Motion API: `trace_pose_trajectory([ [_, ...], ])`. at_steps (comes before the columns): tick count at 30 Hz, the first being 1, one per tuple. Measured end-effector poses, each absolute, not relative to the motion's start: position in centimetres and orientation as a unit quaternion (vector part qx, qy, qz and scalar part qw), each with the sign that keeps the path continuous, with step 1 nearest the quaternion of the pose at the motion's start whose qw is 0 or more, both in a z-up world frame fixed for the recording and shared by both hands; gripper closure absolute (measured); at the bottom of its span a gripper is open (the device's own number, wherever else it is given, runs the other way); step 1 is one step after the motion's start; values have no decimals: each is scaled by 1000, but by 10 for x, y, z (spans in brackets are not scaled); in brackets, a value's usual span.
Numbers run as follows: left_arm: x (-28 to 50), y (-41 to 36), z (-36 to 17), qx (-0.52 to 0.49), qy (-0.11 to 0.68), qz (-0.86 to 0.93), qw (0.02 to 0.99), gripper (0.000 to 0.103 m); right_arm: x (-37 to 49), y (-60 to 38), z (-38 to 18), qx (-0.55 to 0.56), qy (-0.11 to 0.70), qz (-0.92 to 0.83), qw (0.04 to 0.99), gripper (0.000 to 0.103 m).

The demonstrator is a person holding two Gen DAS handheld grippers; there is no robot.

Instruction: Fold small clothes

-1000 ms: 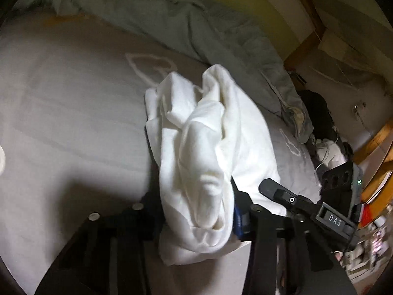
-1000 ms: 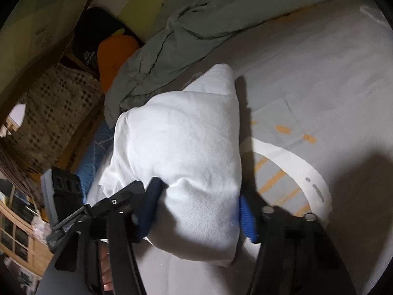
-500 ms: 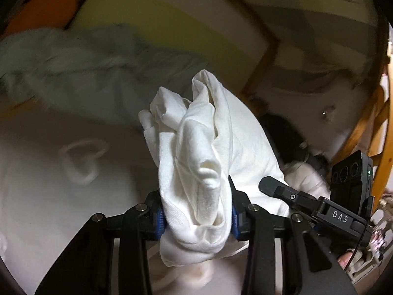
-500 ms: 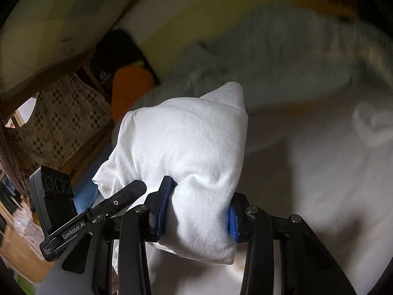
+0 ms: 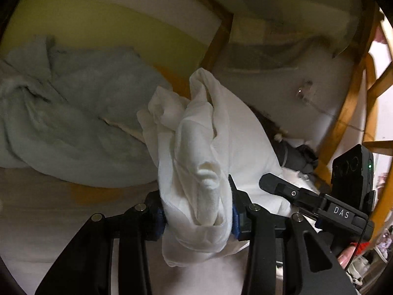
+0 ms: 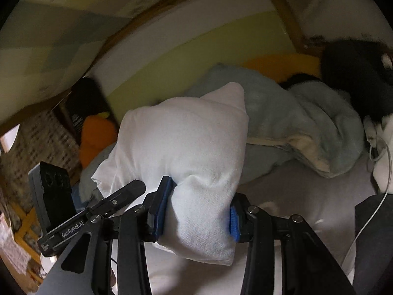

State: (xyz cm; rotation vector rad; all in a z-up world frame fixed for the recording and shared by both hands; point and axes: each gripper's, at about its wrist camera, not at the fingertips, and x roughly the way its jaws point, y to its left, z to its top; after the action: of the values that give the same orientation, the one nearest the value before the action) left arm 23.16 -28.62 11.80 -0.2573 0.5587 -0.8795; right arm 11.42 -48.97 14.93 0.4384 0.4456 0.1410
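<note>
Clamping the bunched white garment (image 5: 196, 172) between them, the left gripper (image 5: 196, 217) and right gripper (image 6: 195, 211) held it above the bed (image 5: 49, 209), before a blue blanket (image 5: 73, 123).

A crumpled pale-blue blanket (image 5: 73, 127) is lying on the bed (image 5: 49, 211), an orange cushion (image 6: 94, 137) sitting beside it.

Right claw (image 6: 196, 212) clamped on bunched white garment (image 6: 186, 152), pale blue blanket (image 6: 302, 123) behind

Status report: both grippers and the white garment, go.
Left gripper shut on white garment. Right gripper shut on it too. Garment bunched, lifted. Blue blanket lies beyond.
</note>
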Motion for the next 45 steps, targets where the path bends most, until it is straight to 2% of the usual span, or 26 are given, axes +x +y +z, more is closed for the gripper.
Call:
trace_pose_trajectory([
  [7, 278, -340, 23, -104, 319, -403, 852, 64, 161, -557, 48, 261, 259, 33, 929, 61],
  [12, 291, -351, -44, -112, 379, -388, 833, 63, 195, -562, -12, 225, 330, -2, 917, 61],
  [15, 294, -349, -44, -129, 387, -393, 824, 60, 198, -563, -32, 228, 335, -12, 914, 58],
  [24, 286, -358, -38, -100, 374, -381, 839, 59, 196, -559, -29, 209, 333, -22, 919, 57],
  [26, 280, -357, -33, -79, 368, -372, 849, 54, 191, -556, -21, 197, 338, -26, 920, 54],
  [28, 268, -349, -23, -52, 343, -343, 873, 44, 183, -552, -17, 186, 337, -28, 922, 48],
  [29, 262, -344, -17, -41, 328, -330, 884, 32, 178, -550, -13, 177, 334, -36, 925, 46],
  [30, 253, -337, -12, -31, 309, -321, 894, 24, 172, -548, -8, 167, 326, -47, 929, 40],
  [31, 243, -330, -5, -20, 288, -311, 906, 23, 165, -546, -2, 157, 312, -61, 935, 33],
  [34, 211, -305, 10, -1, 215, -279, 936, 18, 144, -534, 9, 120, 267, -98, 951, 23],
  [36, 185, -289, 17, 5, 143, -253, 957, 0, 119, -522, 14, 90, 213, -118, 966, 13],
  [38, 170, -283, 17, 19, 93, -235, 967, 0, 99, -515, 18, 76, 169, -131, 974, 12],
  [41, 164, -275, 13, 11, 72, -212, 975, 0, 69, -507, 28, 63, 90, -147, 983, 7],
  [43, 163, -269, 15, -2, 62, -214, 975, 0, 65, -502, 30, 51, 77, -147, 985, 1],
  [45, 162, -270, 15, 2, 58, -203, 977, 0, 68, -497, 32, 39, 78, -146, 985, 1],
])
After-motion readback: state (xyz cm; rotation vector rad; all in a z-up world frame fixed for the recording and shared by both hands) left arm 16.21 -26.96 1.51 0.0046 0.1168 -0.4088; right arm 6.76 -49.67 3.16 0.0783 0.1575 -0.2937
